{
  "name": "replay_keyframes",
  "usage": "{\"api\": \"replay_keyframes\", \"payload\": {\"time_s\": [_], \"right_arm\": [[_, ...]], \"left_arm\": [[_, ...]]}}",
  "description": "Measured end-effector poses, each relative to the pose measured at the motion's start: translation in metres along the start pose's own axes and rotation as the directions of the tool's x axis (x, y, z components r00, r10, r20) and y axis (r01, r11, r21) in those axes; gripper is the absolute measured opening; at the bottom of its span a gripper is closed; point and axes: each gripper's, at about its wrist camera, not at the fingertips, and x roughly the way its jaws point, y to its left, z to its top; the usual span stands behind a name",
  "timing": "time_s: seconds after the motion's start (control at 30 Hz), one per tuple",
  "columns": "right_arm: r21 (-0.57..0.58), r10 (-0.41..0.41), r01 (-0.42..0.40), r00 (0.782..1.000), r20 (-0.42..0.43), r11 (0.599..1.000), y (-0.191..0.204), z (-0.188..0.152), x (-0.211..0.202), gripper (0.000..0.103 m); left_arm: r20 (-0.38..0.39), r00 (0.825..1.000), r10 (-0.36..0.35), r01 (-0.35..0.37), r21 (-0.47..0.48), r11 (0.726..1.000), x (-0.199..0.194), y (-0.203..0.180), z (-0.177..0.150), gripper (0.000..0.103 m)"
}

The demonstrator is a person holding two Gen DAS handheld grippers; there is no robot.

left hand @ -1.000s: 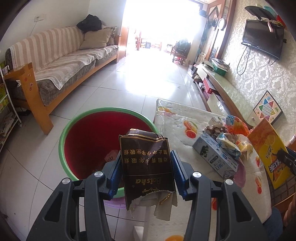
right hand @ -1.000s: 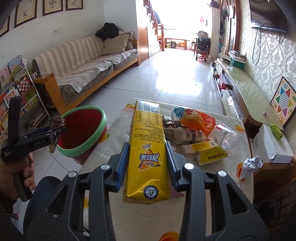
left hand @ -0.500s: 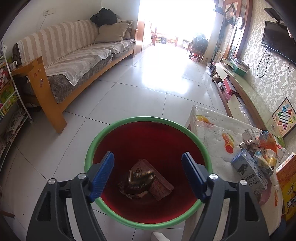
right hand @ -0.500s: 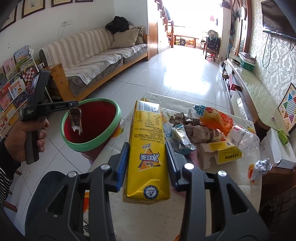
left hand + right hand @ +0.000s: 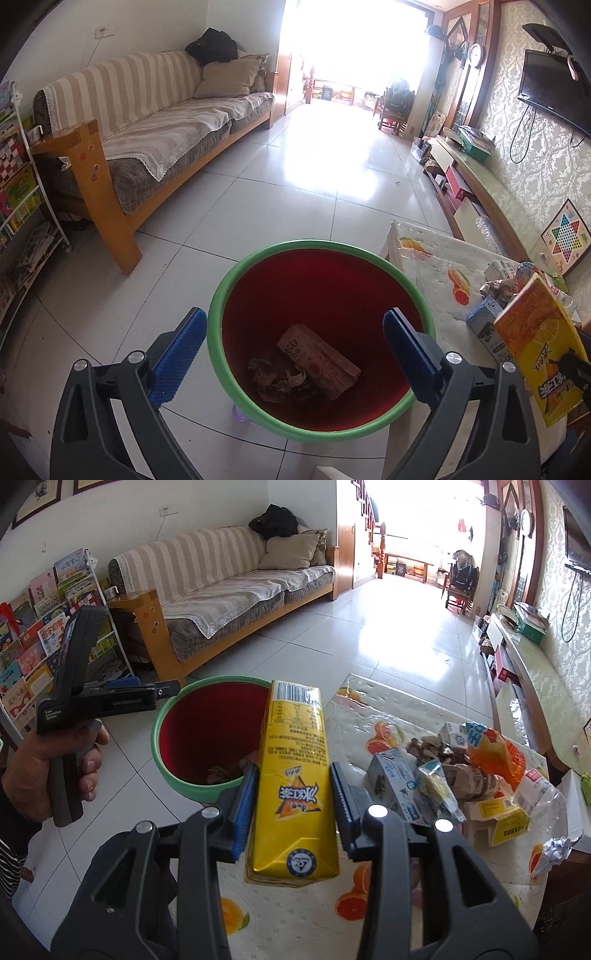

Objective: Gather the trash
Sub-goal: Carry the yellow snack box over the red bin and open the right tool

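Crumpling beyond recognition, dark wrappers [image 5: 275, 376] beside box [image 5: 319, 360] in bin [image 5: 258, 254].

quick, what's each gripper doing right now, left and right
Left gripper: open and empty, jaws just opened, above the red bin.
Right gripper: shut on the yellow carton.

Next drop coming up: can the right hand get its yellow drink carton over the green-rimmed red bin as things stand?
Probably yes. The right gripper holds the yellow drink carton beside the green-rimmed red bin; the bin's mouth is open, though the left gripper, jaws wide, hangs above it.
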Motion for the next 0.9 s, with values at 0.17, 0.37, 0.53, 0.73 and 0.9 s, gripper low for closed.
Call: {"api": "replay_keyframes", "payload": {"time_s": [0.17,0.37,0.53,0.73,0.9], "right_arm": [[-0.017,0.036,-0.036,0.999,-0.006,0.999,0.020,0.021,0.030,0.038],[-0.055,0.050,-0.051,0.998,-0.024,0.997,0.042,0.041,0.069,0.038],[-0.063,0.067,-0.071,0.996,-0.055,0.995,0.056,0.056,0.100,0.038],[-0.077,0.069,-0.078,0.991,-0.113,0.994,0.073,0.068,0.137,0.038],[-0.078,0.060,-0.069,0.992,-0.114,0.995,0.078,0.070,0.136,0.072]], "left_arm": [[-0.003,1.000,0.005,-0.005,-0.006,1.000,-0.012,0.012,-0.007,0.095],[-0.002,1.000,0.010,-0.010,-0.024,1.000,-0.023,0.029,-0.017,0.095],[-0.007,1.000,0.026,-0.026,-0.041,0.999,-0.029,0.045,-0.023,0.095],[-0.011,0.999,0.042,-0.043,-0.047,0.998,-0.035,0.058,-0.029,0.095],[-0.016,0.998,0.059,-0.060,-0.044,0.997,-0.038,0.064,-0.033,0.095]]}}
